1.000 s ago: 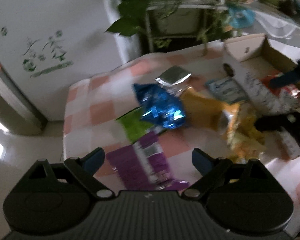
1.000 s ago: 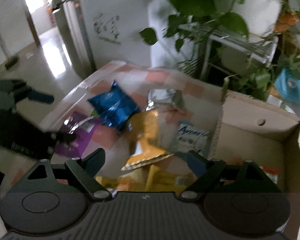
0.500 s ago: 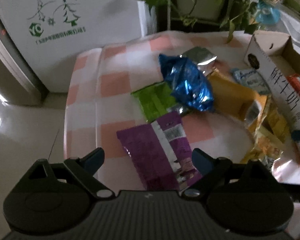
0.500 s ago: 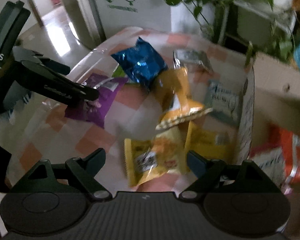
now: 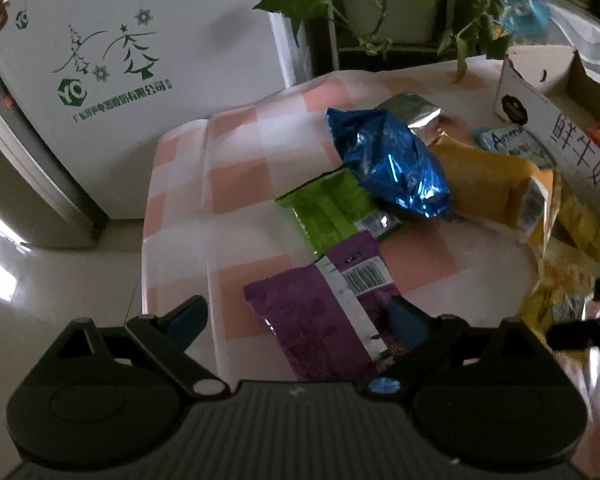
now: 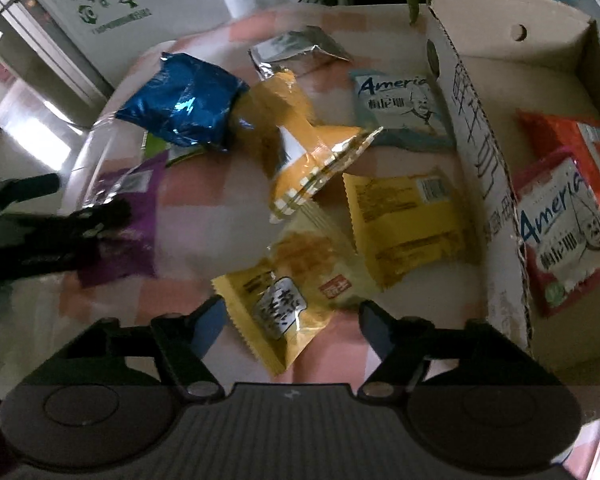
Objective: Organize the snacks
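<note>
Snack packets lie on a pink-checked tablecloth (image 5: 236,184). My left gripper (image 5: 296,320) is open, its jaws on either side of the near end of a purple packet (image 5: 324,308). Beyond it lie a green packet (image 5: 328,208) and a blue foil bag (image 5: 392,164). My right gripper (image 6: 292,326) is open just above a yellow packet (image 6: 288,296). Past it are another yellow packet (image 6: 404,224), an orange-yellow bag (image 6: 300,148), the blue bag (image 6: 184,104) and a silver packet (image 6: 292,48). A cardboard box (image 6: 480,152) at the right holds red packets (image 6: 560,216).
A pale blue packet (image 6: 400,108) lies against the box wall. The left gripper shows dark at the left of the right wrist view (image 6: 40,232). A white cabinet with green print (image 5: 112,60) and potted plants (image 5: 380,0) stand behind the table. The table edge drops to a shiny floor (image 5: 40,280) at the left.
Both grippers have moved down and closer to the table. The left gripper now straddles the purple packet. The right gripper now hangs over the near yellow packet.
</note>
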Demonstrator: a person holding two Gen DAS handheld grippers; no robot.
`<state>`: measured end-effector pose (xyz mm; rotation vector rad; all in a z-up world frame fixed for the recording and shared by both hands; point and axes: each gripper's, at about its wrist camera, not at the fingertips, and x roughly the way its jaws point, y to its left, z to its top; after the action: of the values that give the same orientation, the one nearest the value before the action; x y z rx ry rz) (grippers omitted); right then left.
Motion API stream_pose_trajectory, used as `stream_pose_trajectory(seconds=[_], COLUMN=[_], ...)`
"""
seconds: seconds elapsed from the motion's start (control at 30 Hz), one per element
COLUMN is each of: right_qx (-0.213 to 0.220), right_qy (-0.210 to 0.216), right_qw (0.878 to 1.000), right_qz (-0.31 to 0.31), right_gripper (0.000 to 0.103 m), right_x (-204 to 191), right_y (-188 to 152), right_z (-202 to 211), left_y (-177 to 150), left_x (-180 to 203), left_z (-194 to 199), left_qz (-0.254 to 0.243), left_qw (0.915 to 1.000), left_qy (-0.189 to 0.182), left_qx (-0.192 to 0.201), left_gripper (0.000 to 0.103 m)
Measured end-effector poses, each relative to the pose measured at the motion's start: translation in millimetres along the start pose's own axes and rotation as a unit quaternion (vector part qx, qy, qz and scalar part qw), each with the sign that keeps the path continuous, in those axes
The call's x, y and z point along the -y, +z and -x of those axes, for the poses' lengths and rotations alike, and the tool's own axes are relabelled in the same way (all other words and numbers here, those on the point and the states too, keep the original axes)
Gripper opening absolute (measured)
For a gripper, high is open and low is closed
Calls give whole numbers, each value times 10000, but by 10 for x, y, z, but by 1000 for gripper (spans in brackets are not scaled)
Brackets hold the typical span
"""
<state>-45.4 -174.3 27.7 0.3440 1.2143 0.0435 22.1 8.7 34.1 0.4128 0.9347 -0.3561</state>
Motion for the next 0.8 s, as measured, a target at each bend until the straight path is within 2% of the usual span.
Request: stream_pose_trajectory(seconds=[0.17, 0.3, 0.5, 0.57, 0.67, 0.73, 0.8], right_qx=[223, 449, 837, 784, 540, 450, 417], right_qy=[-178, -84, -135, -66, 246, 394, 469], right_qw=[9976, 9932, 9767, 9817, 9936, 9970, 9978], right_qz=[633, 1074, 1974, 1732, 959, 496, 218], right_gripper=[74, 73, 74, 74, 78, 83, 83], right_x=[-224, -351, -494, -400, -219, -107, -64], right_y=[20, 38, -8, 55, 141, 180, 185], right_z=[-91, -138, -99, -92, -74, -61, -48], left_y=[-55, -104, -173, -178, -151, -125, -104], left_x=[-30, -49, -101, -128, -171, -206, -231], left_z=[39, 78, 124, 131, 141, 143, 111], left_qz=[-146, -261, -325, -229, -7, 180, 328], left_qw=[9999, 9996, 9993, 9995, 9995, 9992, 9987], left_qy=[39, 49, -53, -138, -283, -348, -349], left_qx=[-23, -102, -203, -173, -135, -109, -146], left_gripper=[97, 97, 96, 95, 95, 95, 95])
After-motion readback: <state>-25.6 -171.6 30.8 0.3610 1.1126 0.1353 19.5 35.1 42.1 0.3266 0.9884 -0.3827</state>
